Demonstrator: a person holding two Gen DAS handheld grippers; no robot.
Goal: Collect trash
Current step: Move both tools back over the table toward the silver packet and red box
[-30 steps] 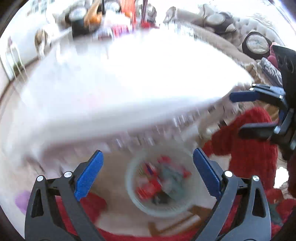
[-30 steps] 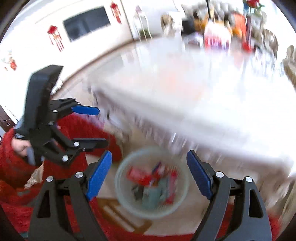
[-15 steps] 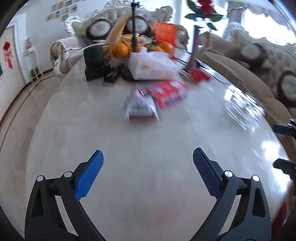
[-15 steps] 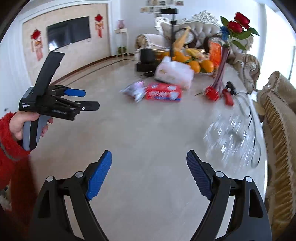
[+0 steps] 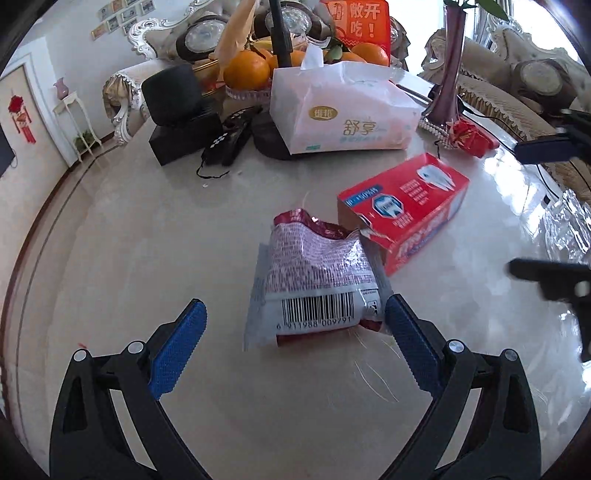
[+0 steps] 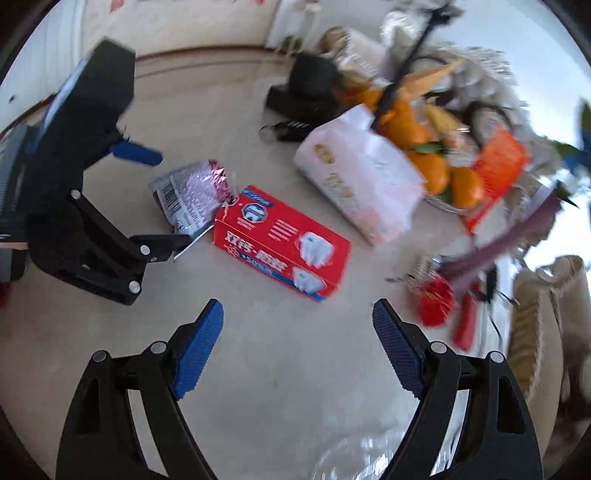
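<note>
The left gripper (image 5: 293, 341) is held low over the table (image 5: 129, 258) with its jaws spread wide and nothing gripped; the right-hand blue pad (image 5: 412, 343) is set just beside the lower right corner of a crumpled snack wrapper (image 5: 314, 280), and whether it touches cannot be told. The wrapper is framed at the centre of the left wrist view, barcode end nearest, so the wide opening appears meant to straddle it for a pinch. Part of its barcode number is read as 6 911988 009791.

The right gripper (image 6: 297, 343) is likewise wide open and empty, poised above bare table, with a red carton (image 6: 282, 243) lying a little beyond it towards the centre of the right wrist view. The carton's open, torn end is touching the wrapper's upper right edge. Tooth drawings are printed on it; its lettering is too blurred to be read. Both pieces are judged to be the trash, not yet collected.

Further out, in the upper centre of the left wrist view, a soft tissue pack (image 5: 340, 110) is marked 维邦 and 舒享. Behind it stand oranges (image 5: 245, 70) and a red card (image 5: 356, 22) reading 敞开吃!.
</note>
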